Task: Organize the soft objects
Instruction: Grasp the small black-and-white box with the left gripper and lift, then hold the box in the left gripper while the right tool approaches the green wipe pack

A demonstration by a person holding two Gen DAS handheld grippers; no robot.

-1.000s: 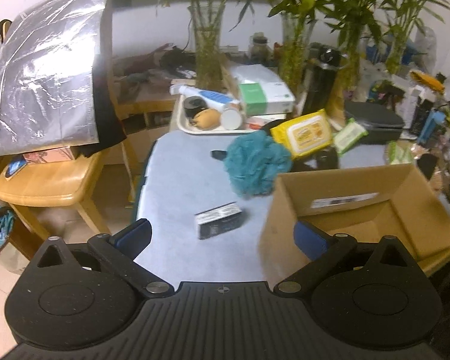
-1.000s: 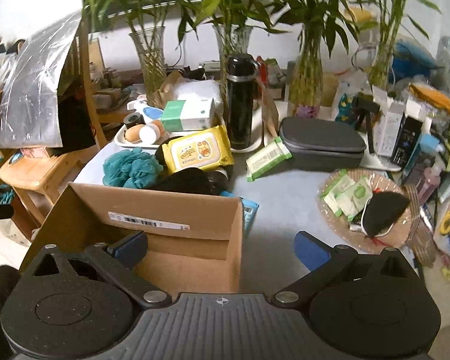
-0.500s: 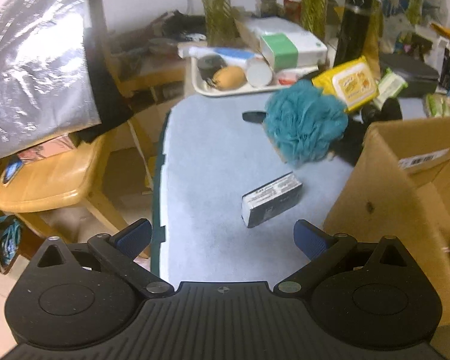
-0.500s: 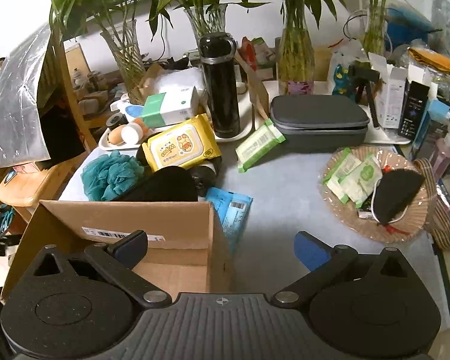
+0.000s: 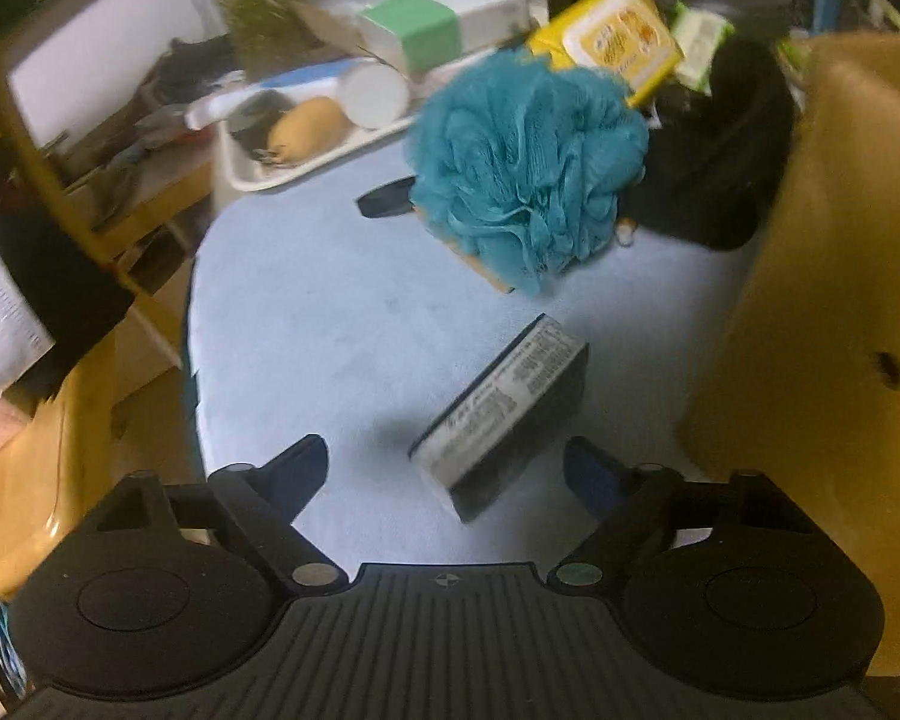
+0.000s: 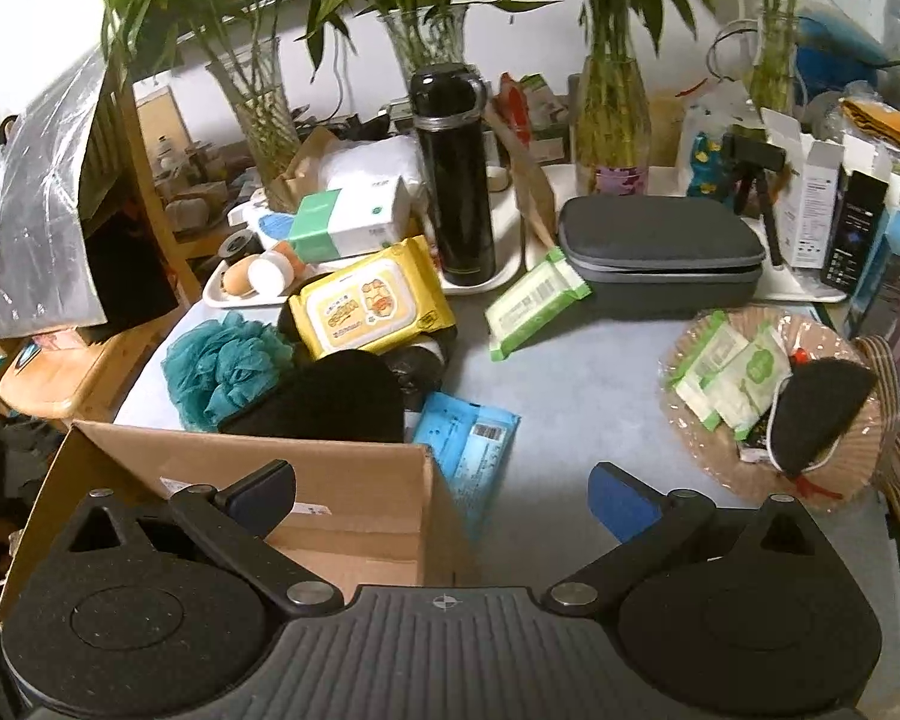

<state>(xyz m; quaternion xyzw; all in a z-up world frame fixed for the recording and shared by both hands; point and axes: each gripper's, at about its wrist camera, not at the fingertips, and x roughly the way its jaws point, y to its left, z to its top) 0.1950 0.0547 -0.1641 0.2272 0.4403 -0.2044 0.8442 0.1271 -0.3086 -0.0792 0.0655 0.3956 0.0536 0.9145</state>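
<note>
Left gripper [image 5: 447, 465]: jaws apart, just been closing, straddling small black packet [image 5: 504, 414] lying on counter [image 5: 306, 312], pads not touching | Right gripper [image 6: 441, 495]: jaws open, empty, above cardboard box [image 6: 354, 480] corner | Teal bath pouf [image 5: 525, 165]: on counter beyond packet, beside box.

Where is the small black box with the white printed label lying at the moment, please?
In the left wrist view the small black box lies on the pale blue tabletop, just ahead of the open left gripper, between the teal bath pouf and the cardboard box.
</note>
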